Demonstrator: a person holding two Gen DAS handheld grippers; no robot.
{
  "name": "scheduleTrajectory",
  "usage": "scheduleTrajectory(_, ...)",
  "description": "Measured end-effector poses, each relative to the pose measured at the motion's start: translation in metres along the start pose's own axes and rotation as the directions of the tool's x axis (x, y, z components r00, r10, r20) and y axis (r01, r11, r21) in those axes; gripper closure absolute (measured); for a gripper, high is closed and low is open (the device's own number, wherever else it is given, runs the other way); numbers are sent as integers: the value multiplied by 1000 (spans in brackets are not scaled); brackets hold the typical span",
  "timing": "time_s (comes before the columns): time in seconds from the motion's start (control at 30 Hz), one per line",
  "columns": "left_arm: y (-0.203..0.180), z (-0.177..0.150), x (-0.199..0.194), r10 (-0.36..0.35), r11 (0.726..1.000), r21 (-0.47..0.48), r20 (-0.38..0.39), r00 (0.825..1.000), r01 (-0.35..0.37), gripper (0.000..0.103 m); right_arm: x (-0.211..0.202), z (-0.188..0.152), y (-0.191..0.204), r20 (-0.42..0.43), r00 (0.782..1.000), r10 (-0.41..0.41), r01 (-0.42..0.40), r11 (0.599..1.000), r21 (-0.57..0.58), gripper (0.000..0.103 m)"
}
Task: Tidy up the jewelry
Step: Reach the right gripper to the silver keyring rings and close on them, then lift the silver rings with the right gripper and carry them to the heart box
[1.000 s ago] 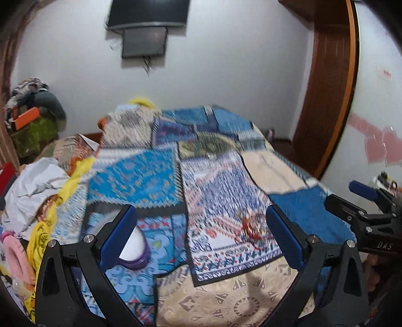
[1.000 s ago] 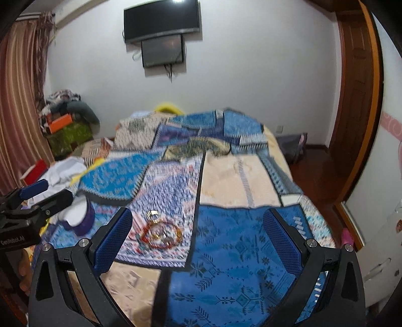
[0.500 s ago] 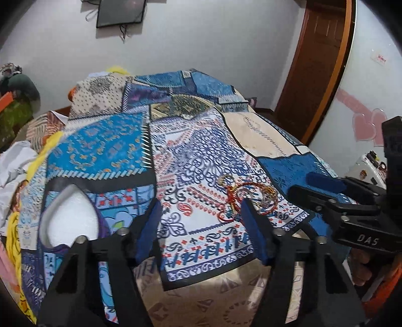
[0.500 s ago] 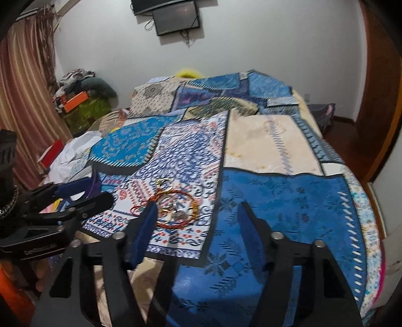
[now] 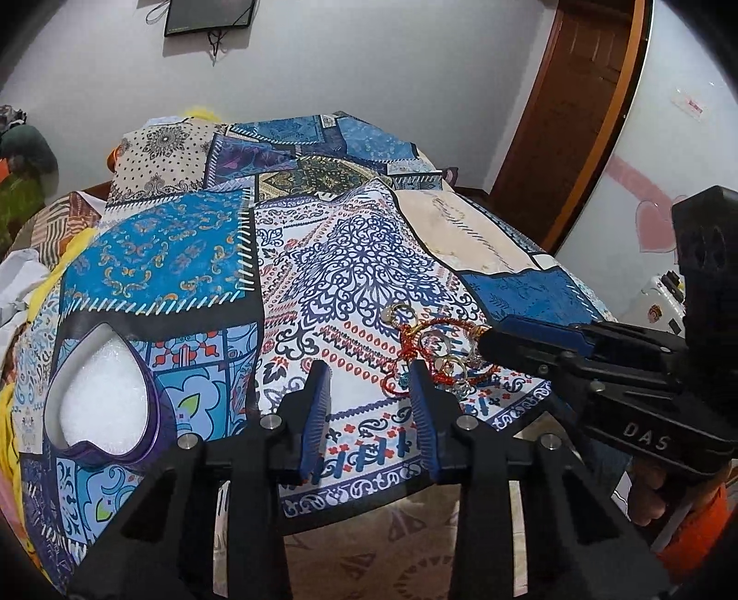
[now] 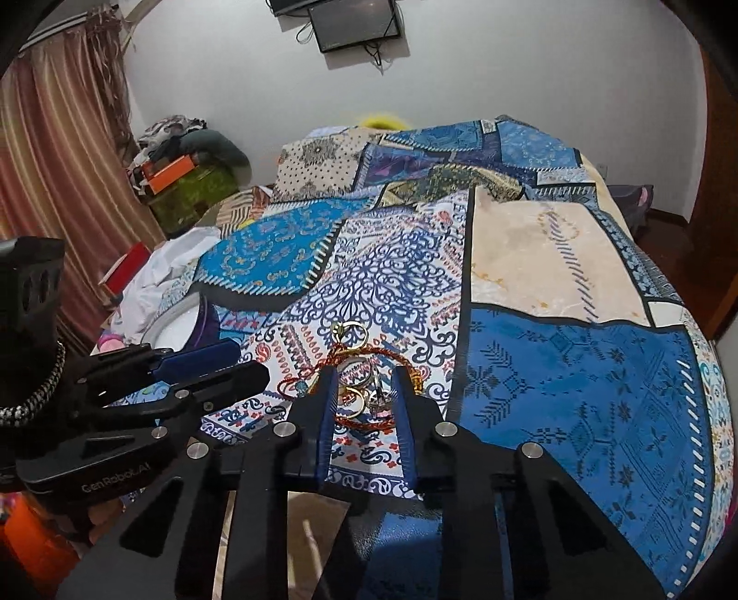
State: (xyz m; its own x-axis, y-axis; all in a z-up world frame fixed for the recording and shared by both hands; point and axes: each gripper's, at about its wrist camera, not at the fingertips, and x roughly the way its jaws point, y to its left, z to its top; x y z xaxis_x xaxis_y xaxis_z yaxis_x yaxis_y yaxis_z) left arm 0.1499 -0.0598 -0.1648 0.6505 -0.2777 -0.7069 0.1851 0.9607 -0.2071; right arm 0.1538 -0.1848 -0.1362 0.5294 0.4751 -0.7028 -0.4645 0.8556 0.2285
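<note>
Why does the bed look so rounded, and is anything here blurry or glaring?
Left wrist view: fisheye bends the bedspread into a dome, corners go black; the jewelry pile is fairly sharp. Right wrist view: same bulge; soft, even light, no harsh glare; the curtain at the edge looks stretched and slightly soft.

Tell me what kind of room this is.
Most likely a home bedroom: a bed under a patchwork bedspread, a wall-mounted TV, curtains and a wooden door. Jewelry lies on the bedspread.
</note>
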Motion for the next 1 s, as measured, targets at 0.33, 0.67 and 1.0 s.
scheduleTrajectory(0.33,2,1,1,15,1000,8,-5,1000,-15,68,15,-6,-10,-61,998,-2,3,1000,18,90)
scheduleTrajectory(0.67,3,21,20,11,999,37,-14,1000,-10,68,5,0,-10,-8,1000,11,-11,999,33,90)
scheduleTrajectory(1.0,-7,32,51,19,997,81,-39,999,-16,75,-5,4,-22,33,999,-7,5,998,61,90)
